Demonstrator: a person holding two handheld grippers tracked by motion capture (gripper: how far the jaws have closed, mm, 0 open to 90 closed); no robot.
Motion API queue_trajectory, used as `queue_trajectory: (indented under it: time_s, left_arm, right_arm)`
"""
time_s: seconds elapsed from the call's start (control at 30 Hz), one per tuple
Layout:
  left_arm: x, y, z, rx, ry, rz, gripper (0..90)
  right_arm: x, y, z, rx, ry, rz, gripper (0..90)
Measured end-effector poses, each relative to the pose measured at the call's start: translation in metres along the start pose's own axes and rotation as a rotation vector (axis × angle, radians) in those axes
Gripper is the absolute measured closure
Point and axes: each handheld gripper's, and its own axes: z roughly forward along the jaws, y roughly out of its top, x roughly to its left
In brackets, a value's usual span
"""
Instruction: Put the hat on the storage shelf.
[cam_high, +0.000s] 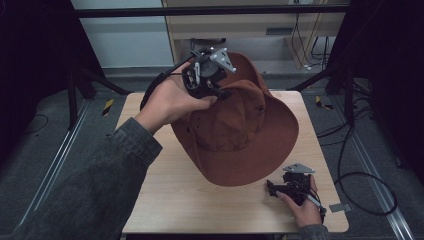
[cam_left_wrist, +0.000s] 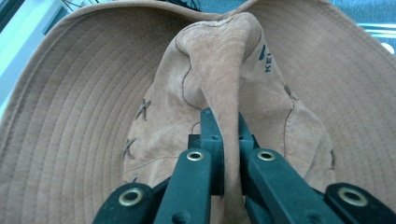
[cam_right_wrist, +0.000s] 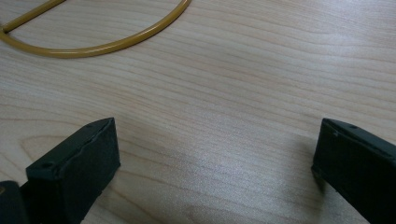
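A rust-brown wide-brimmed hat (cam_high: 240, 135) hangs tilted above the wooden table (cam_high: 200, 205), its lower brim close to the tabletop. My left gripper (cam_high: 224, 93) is lifted at the hat's upper left and is shut on a fold of the crown. In the left gripper view that gripper (cam_left_wrist: 223, 128) pinches a ridge of suede, with the stitched brim (cam_left_wrist: 84, 93) spread behind it. My right gripper (cam_high: 271, 188) rests at the table's front right, just below the brim, held by a hand. It stands open (cam_right_wrist: 217, 149) over bare wood with nothing between its jaws.
A thin yellow curved hoop (cam_right_wrist: 116, 44) lies on the table (cam_right_wrist: 243, 74) ahead of the right gripper. Cables (cam_high: 350, 175) trail on the floor at the right. Black frame legs (cam_high: 75, 90) stand at the back left, and a pale cabinet (cam_high: 240, 35) behind the table.
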Motion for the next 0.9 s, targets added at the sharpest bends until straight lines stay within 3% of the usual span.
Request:
queue_trajectory:
  time_s: [0.13,0.53,0.9]
  left_arm:
    - [0.001,0.005,0.007,0.001,0.0,-0.004,88.7]
    - [0.011,0.01,0.023,-0.002,0.008,-0.033,88.7]
    - [0.016,0.015,0.036,-0.006,0.006,-0.024,88.7]
  right_arm:
    - [0.0,0.0,0.001,0.0,-0.016,0.002,0.6]
    - [0.0,0.0,0.0,0.0,-0.001,-0.001,0.6]
    - [0.0,0.0,0.0,0.001,-0.001,-0.001,0.5]
